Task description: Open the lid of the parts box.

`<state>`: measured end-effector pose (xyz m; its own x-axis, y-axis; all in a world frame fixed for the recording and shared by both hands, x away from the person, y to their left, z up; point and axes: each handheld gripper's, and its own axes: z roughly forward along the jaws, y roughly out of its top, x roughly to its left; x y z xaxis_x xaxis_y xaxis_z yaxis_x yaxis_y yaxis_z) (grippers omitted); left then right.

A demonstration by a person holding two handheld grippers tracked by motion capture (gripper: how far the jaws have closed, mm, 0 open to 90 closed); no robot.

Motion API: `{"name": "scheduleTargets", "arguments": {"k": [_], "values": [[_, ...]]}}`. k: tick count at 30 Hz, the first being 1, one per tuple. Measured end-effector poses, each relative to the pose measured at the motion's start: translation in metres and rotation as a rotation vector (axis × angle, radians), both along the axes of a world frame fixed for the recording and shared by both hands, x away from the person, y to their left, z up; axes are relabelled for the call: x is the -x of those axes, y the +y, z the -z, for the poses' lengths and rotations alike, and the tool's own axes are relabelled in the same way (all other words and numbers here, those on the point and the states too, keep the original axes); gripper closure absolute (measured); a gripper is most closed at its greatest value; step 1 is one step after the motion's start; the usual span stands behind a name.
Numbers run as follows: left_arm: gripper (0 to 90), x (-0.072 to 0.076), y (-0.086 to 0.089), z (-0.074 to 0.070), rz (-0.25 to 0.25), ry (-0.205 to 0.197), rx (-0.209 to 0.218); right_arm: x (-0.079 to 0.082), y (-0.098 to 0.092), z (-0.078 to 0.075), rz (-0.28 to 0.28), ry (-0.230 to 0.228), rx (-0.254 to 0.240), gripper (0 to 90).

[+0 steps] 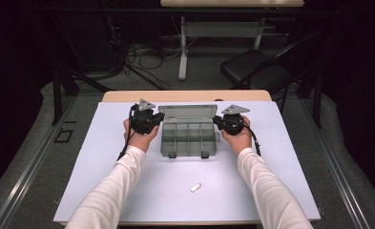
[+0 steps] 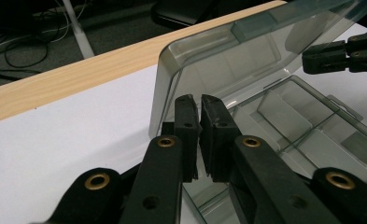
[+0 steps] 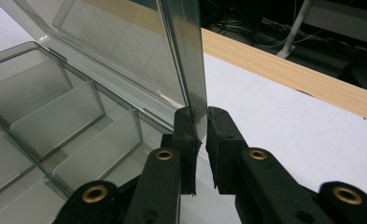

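With the right gripper (image 3: 200,126) fingers pinching the lid (image 3: 125,56) edge and the left gripper (image 2: 200,116) fingers closed on nothing beside it, the one-sided hold may twist the lid or slip.

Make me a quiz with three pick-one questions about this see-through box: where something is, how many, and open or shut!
1. Where does the small white piece lie?
A. inside the box
B. on the white mat nearer the person
C. on the floor

2. How many latches are on the box's front edge?
A. two
B. five
C. none

3. The box lid is
A. shut flat
B. lifted open
C. taken off

Answers:
1 B, it lies alone on the mat.
2 A, two dark latches show.
3 B, it stands raised above the compartments of the box.
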<state>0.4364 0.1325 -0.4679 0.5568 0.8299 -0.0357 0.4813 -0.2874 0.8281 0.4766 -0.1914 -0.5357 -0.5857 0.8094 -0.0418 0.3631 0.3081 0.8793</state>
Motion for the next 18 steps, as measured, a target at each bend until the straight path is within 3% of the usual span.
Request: {"name": "scheduleTargets", "arguments": {"k": [4, 12, 18], "values": [[83.4, 0.002, 0.000, 0.005, 0.004, 0.003, -0.002, 0.000, 0.000, 0.000, -0.002, 0.001, -0.001, 82.8], [79.1, 0.005, 0.001, 0.021, 0.019, 0.049, -0.016, 0.000, -0.001, 0.000, -0.002, 0.004, -0.003, 82.7], [71.0, 0.007, 0.002, 0.031, 0.025, 0.074, -0.026, 0.000, -0.001, 0.000, -0.003, 0.004, -0.003, 82.8]]}}
